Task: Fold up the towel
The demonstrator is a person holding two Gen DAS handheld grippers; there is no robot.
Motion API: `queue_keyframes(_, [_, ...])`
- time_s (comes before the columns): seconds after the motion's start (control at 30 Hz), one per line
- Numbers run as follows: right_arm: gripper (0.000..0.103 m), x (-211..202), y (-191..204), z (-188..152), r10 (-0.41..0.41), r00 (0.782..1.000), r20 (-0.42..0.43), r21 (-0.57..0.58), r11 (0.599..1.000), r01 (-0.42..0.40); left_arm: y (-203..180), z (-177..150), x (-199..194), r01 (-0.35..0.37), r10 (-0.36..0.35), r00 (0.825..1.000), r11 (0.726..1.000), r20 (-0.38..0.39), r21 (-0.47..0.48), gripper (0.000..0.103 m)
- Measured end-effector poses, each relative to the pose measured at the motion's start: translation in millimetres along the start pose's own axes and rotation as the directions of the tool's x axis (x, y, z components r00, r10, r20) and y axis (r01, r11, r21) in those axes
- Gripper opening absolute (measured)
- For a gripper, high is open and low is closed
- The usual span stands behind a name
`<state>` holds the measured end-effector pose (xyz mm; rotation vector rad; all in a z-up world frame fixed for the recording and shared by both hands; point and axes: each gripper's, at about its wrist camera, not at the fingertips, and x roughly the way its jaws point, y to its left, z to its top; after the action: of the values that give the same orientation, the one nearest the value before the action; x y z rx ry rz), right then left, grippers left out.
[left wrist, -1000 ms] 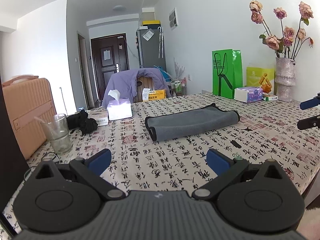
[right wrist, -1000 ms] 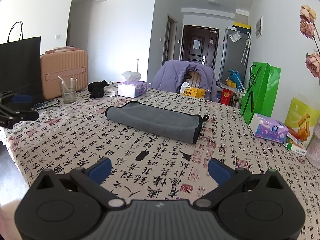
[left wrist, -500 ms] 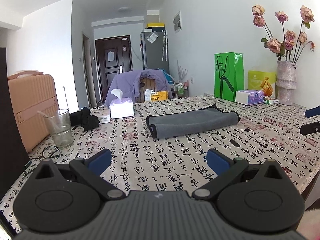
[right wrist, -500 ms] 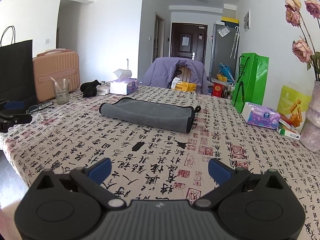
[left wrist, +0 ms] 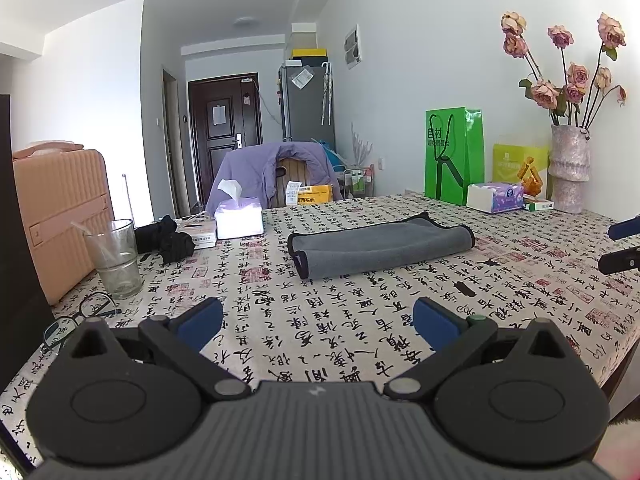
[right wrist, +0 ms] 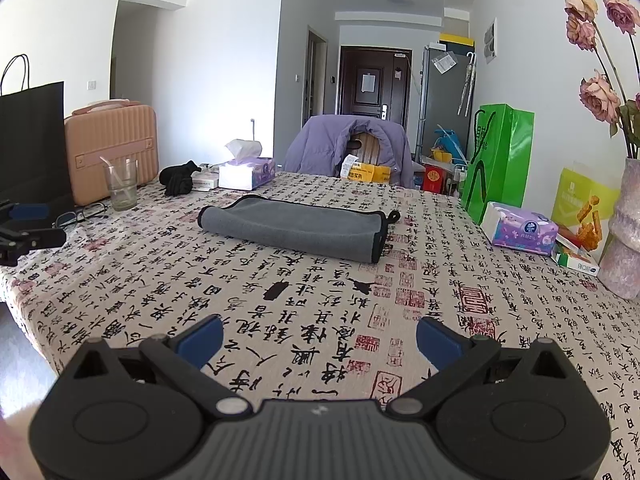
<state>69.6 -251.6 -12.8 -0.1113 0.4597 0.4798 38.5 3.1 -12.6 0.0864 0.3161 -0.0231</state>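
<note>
A grey towel with black trim [left wrist: 380,246] lies folded into a long strip on the calligraphy-print tablecloth [left wrist: 340,328]; it also shows in the right wrist view [right wrist: 296,230]. My left gripper [left wrist: 318,322] is open and empty, low over the near table edge, well short of the towel. My right gripper [right wrist: 320,338] is open and empty, also short of the towel. Each gripper's tips show at the edge of the other's view: the right gripper [left wrist: 620,246] and the left gripper [right wrist: 28,228].
A glass [left wrist: 114,258], eyeglasses [left wrist: 86,314], black gloves [left wrist: 168,238], a tissue box [left wrist: 239,222] and a pink suitcase [left wrist: 60,208] stand at the left. A green bag [left wrist: 454,154], tissue pack [left wrist: 496,197] and flower vase [left wrist: 570,168] stand at the right. A chair with a purple jacket [right wrist: 348,148] is behind.
Both grippers have dropped lower and levelled out, so the views look more along the table. The towel has not moved.
</note>
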Motion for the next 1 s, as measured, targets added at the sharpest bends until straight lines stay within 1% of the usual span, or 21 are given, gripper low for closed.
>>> queue_keyframes(1.0, [0.103,0.3,0.7,-2.0,0.0,1.0,0.0,-0.002,1.0,0.0,-0.7,-0.5,-0.1,0.006,-0.006,1.0,1.0,0.002,-0.002,0.103])
